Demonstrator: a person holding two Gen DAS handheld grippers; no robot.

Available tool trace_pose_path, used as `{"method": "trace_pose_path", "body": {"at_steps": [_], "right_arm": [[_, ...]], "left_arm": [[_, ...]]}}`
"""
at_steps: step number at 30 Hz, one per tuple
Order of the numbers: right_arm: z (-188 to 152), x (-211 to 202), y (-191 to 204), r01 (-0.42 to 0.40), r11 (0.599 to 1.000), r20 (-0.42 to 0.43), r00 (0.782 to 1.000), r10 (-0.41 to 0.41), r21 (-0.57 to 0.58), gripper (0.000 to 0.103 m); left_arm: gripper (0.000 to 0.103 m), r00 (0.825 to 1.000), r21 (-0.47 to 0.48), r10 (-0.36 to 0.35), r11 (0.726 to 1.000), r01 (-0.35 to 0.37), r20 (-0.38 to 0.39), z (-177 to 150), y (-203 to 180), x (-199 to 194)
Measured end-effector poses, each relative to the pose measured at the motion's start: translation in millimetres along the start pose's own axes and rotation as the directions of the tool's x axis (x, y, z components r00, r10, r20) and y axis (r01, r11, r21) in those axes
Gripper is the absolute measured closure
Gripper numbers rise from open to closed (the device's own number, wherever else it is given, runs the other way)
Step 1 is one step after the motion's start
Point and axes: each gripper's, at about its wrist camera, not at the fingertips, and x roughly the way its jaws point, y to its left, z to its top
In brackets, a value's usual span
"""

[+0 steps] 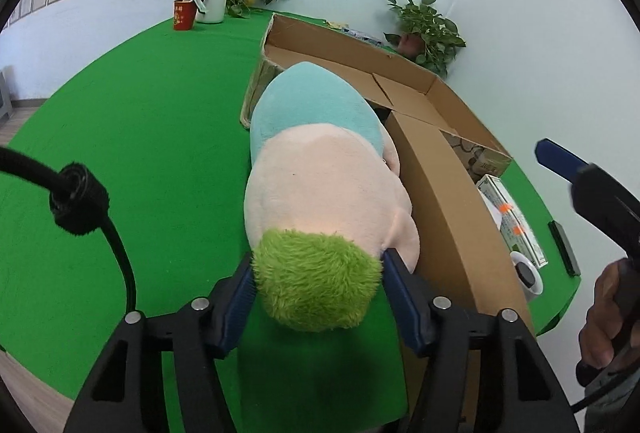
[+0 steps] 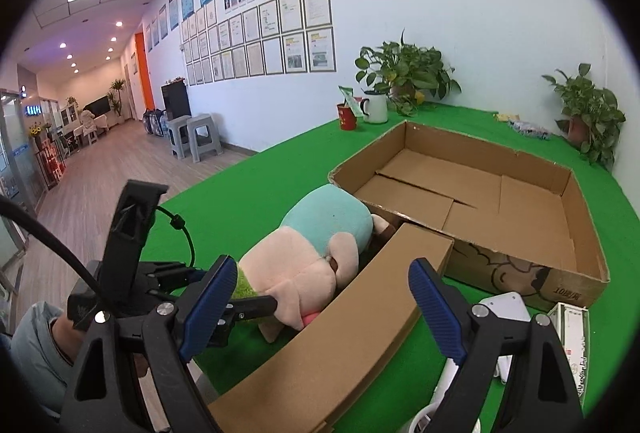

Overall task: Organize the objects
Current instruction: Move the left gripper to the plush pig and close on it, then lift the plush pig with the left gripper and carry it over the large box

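A plush toy (image 1: 320,173), pink with a teal part and a fuzzy green end, lies on the green table next to the open cardboard box (image 1: 400,73). My left gripper (image 1: 318,273) is shut on the toy's green end. In the right wrist view the toy (image 2: 308,249) lies left of the box's folded-out flap (image 2: 360,317), with the box (image 2: 480,189) behind it. My right gripper (image 2: 320,305) is open and empty, held over the flap. The left gripper (image 2: 224,309) shows there holding the toy.
A red cup (image 2: 346,116), a white mug (image 2: 376,107) and a potted plant (image 2: 408,73) stand at the table's far side. Another plant (image 2: 588,113) is at the far right. A white carton (image 1: 512,217) and a small white cup (image 1: 528,273) lie right of the box.
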Motion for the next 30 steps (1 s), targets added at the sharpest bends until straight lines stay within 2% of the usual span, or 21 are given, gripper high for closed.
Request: {"method": "trace_pose_path", "body": {"at_steps": [3, 6, 11, 15, 19, 24, 27, 28, 30], "right_arm": [[1.9, 8.6, -0.3, -0.011, 1.0, -0.042, 0.999, 0.012, 0.017, 0.015], [6.1, 20.1, 1.1, -0.036, 0.999, -0.079, 0.996, 0.038, 0.038, 0.015], [14.3, 36.6, 1.6, -0.092, 0.991, -0.12, 0.987, 0.103, 0.097, 0.015], [20.1, 50.3, 3.4, -0.088, 0.99, -0.173, 0.979, 0.106, 0.11, 0.015], [22.9, 69.2, 0.3, -0.11, 0.981, -0.258, 0.955, 0.149, 0.159, 0.015], [20.2, 93.9, 9.5, -0.111, 0.97, -0.366, 0.912, 0.187, 0.218, 0.015], [15.0, 105.7, 21.1, -0.141, 0.954, -0.406, 0.881, 0.243, 0.265, 0.015], [14.6, 107.9, 24.3, -0.141, 0.954, -0.416, 0.876, 0.245, 0.265, 0.015], [13.8, 107.8, 35.1, -0.122, 0.966, -0.422, 0.882, 0.211, 0.228, 0.015]], "left_arm": [[0.057, 1.0, -0.001, -0.015, 1.0, 0.015, -0.003, -0.1, 2.2, -0.6], [0.062, 1.0, 0.001, -0.022, 1.0, 0.022, -0.008, 0.3, 3.8, -1.9], [0.066, 0.999, -0.016, -0.037, 0.999, 0.037, -0.015, -1.7, 3.7, -4.0], [0.068, 0.999, -0.015, -0.038, 0.999, 0.037, -0.014, -1.5, 5.3, -7.8], [0.069, 0.999, -0.027, -0.041, 0.999, 0.04, -0.019, -4.2, 11.6, -20.0], [0.069, 0.999, -0.043, -0.035, 0.999, 0.034, -0.035, -13.8, 18.7, -36.9], [0.069, 0.998, -0.056, -0.036, 0.998, 0.033, -0.053, -19.1, 24.2, -42.0], [0.069, 0.998, -0.061, -0.034, 0.998, 0.03, -0.059, -21.2, 27.1, -42.9], [0.069, 0.997, -0.073, -0.036, 0.997, 0.031, -0.069, -22.2, 31.1, -44.0]]}}
